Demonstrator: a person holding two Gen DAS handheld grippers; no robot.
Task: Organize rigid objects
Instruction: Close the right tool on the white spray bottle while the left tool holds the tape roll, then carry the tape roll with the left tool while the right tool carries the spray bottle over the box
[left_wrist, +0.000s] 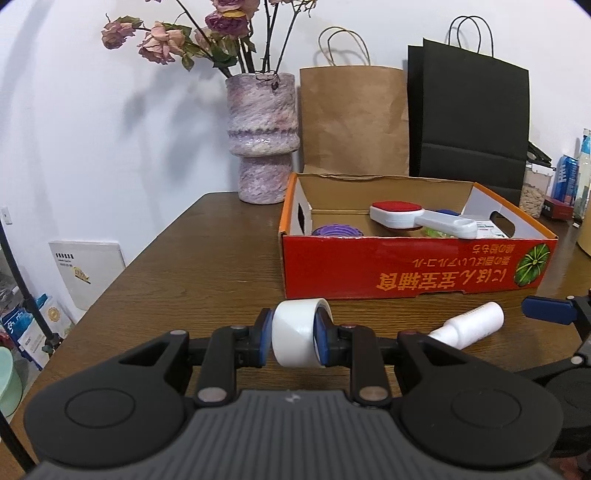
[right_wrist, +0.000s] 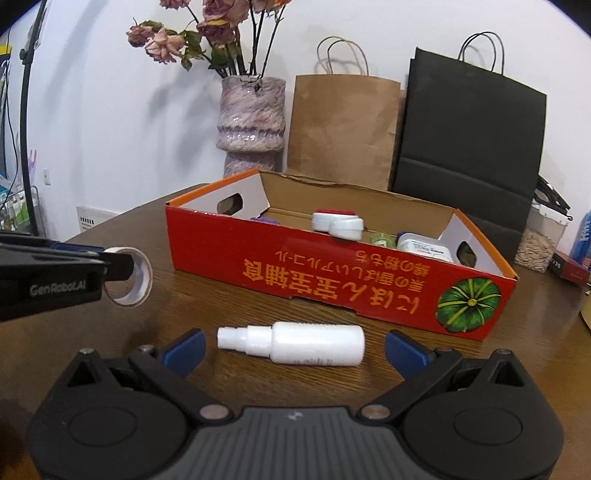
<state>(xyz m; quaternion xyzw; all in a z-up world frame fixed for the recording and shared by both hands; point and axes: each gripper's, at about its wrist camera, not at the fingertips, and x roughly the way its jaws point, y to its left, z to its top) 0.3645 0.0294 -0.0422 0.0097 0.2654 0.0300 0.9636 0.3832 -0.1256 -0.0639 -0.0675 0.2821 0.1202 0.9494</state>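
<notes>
My left gripper (left_wrist: 293, 338) is shut on a white tape roll (left_wrist: 295, 332), held above the wooden table in front of the red cardboard box (left_wrist: 406, 269). The roll also shows in the right wrist view (right_wrist: 129, 277). My right gripper (right_wrist: 293, 349) is open, its blue pads on either side of a white spray bottle (right_wrist: 295, 343) lying on the table; the bottle also shows in the left wrist view (left_wrist: 469, 326). The box (right_wrist: 332, 273) holds a white lint brush with a red pad (left_wrist: 406, 216), a purple object (left_wrist: 336, 230) and other small items.
A purple vase (left_wrist: 262, 136) with dried roses stands behind the box at the back left. A brown paper bag (left_wrist: 354, 118) and a black paper bag (left_wrist: 469, 110) lean on the wall. A jar (right_wrist: 535, 243) and cartons stand at the right.
</notes>
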